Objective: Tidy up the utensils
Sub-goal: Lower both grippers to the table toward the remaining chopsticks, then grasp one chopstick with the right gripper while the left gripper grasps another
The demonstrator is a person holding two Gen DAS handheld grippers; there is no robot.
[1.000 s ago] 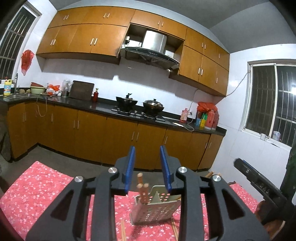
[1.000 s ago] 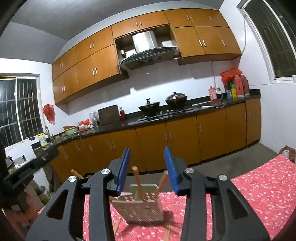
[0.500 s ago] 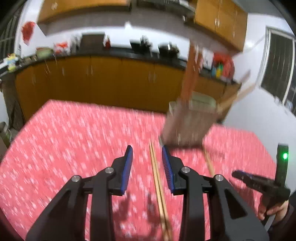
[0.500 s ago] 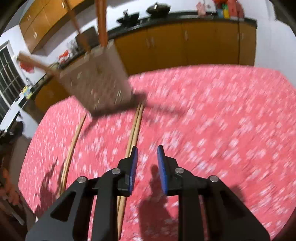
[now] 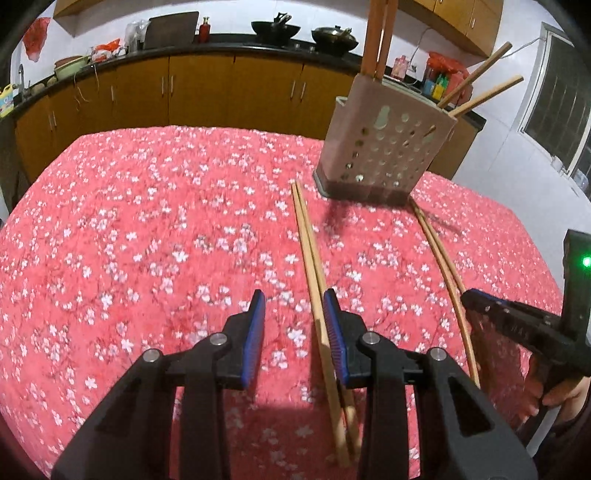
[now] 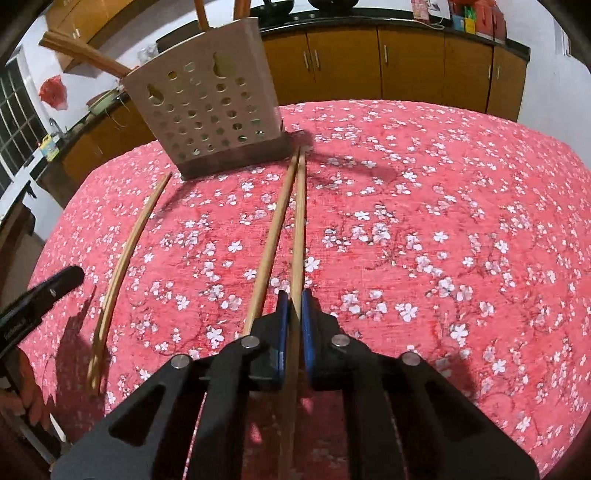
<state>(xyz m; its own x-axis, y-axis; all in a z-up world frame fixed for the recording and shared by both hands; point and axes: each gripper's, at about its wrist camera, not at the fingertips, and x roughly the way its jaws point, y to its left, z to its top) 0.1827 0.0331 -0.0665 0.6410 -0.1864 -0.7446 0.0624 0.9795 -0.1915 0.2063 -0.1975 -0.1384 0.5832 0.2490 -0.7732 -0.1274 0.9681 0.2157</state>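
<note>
A perforated beige utensil holder [image 5: 384, 147] stands on the red flowered tablecloth [image 5: 147, 229] with several chopsticks upright in it; it also shows in the right wrist view [image 6: 210, 107]. A pair of chopsticks [image 5: 310, 251] lies before it. My left gripper [image 5: 293, 325] is open, low over the cloth, with that pair just inside its right finger. A second pair [image 5: 443, 258] lies to the right. In the right wrist view my right gripper [image 6: 293, 314] is shut on one chopstick [image 6: 298, 229] of that pair; its mate [image 6: 269, 236] lies just left.
Kitchen counters with orange cabinets [image 5: 207, 85] run behind the table, with pots [image 5: 334, 35] on the stove. The right gripper's body [image 5: 524, 325] shows at the right edge of the left wrist view. A window [image 5: 561, 96] is at the right.
Both grippers have tilted down from the kitchen view and dropped to the cloth. The right gripper's jaws have closed on a chopstick. The left gripper stays open beside its pair.
</note>
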